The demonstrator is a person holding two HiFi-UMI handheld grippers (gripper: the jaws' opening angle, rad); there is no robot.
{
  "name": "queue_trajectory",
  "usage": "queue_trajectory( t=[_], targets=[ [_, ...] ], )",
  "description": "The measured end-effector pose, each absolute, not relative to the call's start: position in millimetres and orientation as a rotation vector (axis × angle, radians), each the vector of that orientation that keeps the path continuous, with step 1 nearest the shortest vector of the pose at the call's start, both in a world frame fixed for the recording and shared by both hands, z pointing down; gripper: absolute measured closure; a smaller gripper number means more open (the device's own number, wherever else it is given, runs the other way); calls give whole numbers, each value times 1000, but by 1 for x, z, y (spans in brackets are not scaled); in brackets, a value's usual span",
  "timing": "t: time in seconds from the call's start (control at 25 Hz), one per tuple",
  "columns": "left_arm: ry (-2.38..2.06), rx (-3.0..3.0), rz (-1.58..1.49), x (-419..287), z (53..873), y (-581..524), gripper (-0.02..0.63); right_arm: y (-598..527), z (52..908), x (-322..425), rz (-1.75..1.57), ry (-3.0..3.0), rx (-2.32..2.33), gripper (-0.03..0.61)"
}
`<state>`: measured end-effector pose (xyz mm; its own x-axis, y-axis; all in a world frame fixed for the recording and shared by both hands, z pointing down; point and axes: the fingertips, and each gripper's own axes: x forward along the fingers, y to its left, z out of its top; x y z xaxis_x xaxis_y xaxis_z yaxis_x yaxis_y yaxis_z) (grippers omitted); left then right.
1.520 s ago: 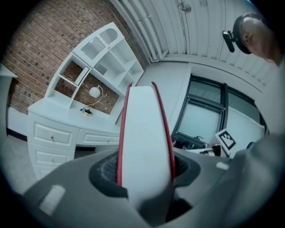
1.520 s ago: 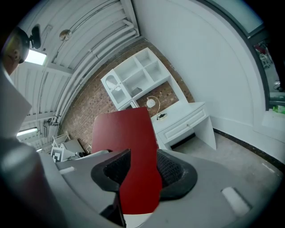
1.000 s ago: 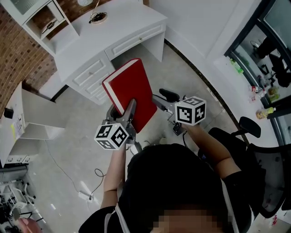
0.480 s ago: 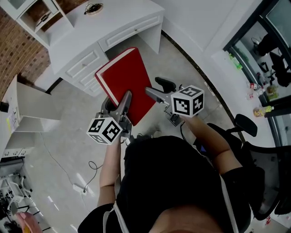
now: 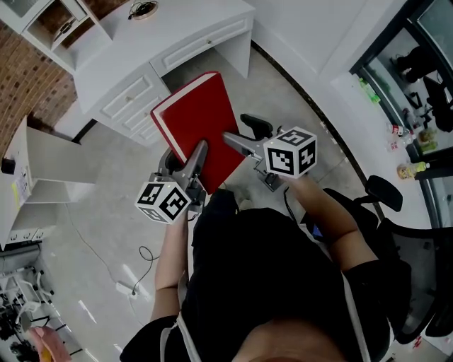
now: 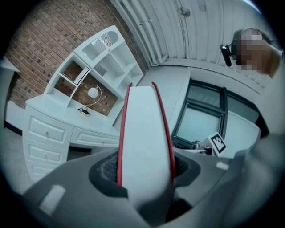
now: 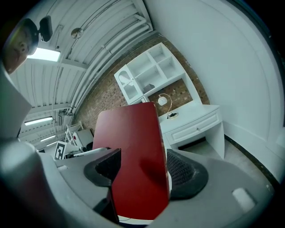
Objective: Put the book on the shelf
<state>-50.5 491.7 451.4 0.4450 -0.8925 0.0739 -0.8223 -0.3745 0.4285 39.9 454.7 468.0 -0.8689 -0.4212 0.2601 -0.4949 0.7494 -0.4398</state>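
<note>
Red book [image 5: 200,117] held in mid-air above floor, clamped at near edge by left gripper [image 5: 197,154]. Right gripper [image 5: 243,133] jaws just opened, book between, unpressed. Long axis aimed toward shelf unit [image 5: 53,20] ahead.

Bright, even light fills the room, coming from a long white ceiling strip lamp [image 7: 42,54] and a tall dark-framed window [image 5: 414,49], so shadows on the pale glossy floor [image 5: 99,212] are soft, with faint streaks of glare. The head view is sharp. Both gripper views bulge fisheye-fashion into black corners, and the near end of the red hardcover book [image 6: 144,178] blurs out of focus.
</note>
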Motion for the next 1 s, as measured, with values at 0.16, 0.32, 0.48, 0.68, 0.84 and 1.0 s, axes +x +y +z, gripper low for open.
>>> queue_trajectory(
  t=[0.16,0.32,0.48,0.68,0.84,1.0],
  targets=[
    [-1419,2315,-261,-56,451,480,383,445,473,38,763,-2794,755,264],
    [-1378,2342,-260,-59,449,464,383,429,471,32,750,-2791,769,255],
    [-1350,2361,-260,-64,445,443,384,409,467,24,720,-2780,772,244],
    [-1359,2345,-241,-77,445,413,385,379,465,13,737,-2773,769,242],
    [-1345,2342,-244,-86,445,393,385,359,464,-1,735,-2774,745,241],
    [-1327,2345,-247,-102,446,372,384,338,465,-18,753,-2774,725,239]
  ],
)
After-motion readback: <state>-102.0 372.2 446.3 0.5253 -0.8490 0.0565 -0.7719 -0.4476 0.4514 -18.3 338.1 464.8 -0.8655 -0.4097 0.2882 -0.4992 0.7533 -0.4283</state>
